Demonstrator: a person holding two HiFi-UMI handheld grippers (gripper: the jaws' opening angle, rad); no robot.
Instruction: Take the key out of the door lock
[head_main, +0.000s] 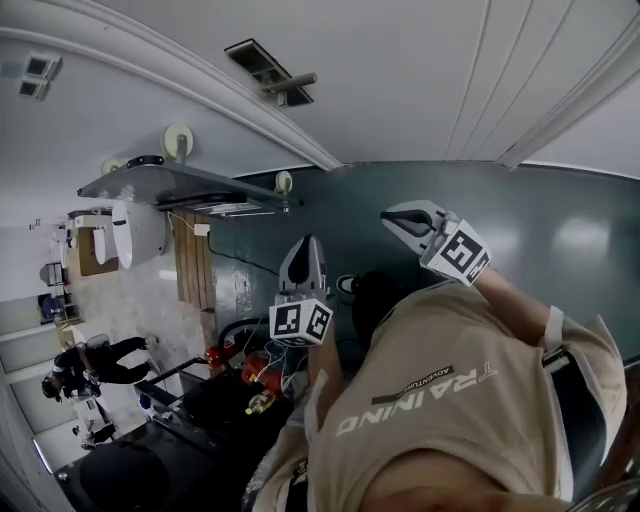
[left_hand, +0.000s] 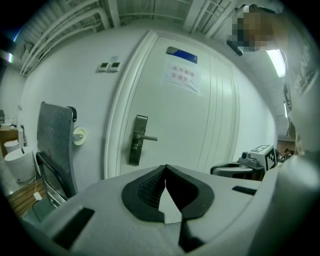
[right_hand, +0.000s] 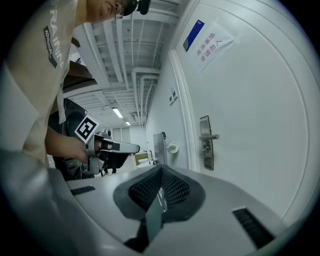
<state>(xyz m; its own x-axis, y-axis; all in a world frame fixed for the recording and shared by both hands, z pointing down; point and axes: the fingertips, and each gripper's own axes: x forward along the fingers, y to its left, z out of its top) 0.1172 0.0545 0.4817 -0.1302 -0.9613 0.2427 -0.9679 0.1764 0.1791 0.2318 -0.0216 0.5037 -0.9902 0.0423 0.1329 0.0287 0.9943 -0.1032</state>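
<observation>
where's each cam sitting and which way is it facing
Head view: on the head; shows shirt, left hand-held gripper, right hand-held gripper.
Left gripper view: rides the left one, faces the door; own jaws shut.
Right gripper view: rides the right one, sees the door slantwise; own jaws shut, shirt.
Shared: both gripper views show the lock.

Two hand-held grippers (left_hand: 165, 168) (right_hand: 160, 170) (one door (left_hand: 192, 127))

Upright metal door lock (left_hand: 135, 146) with level lever handle (left_hand: 148, 138) on white door (left_hand: 200, 120)
</observation>
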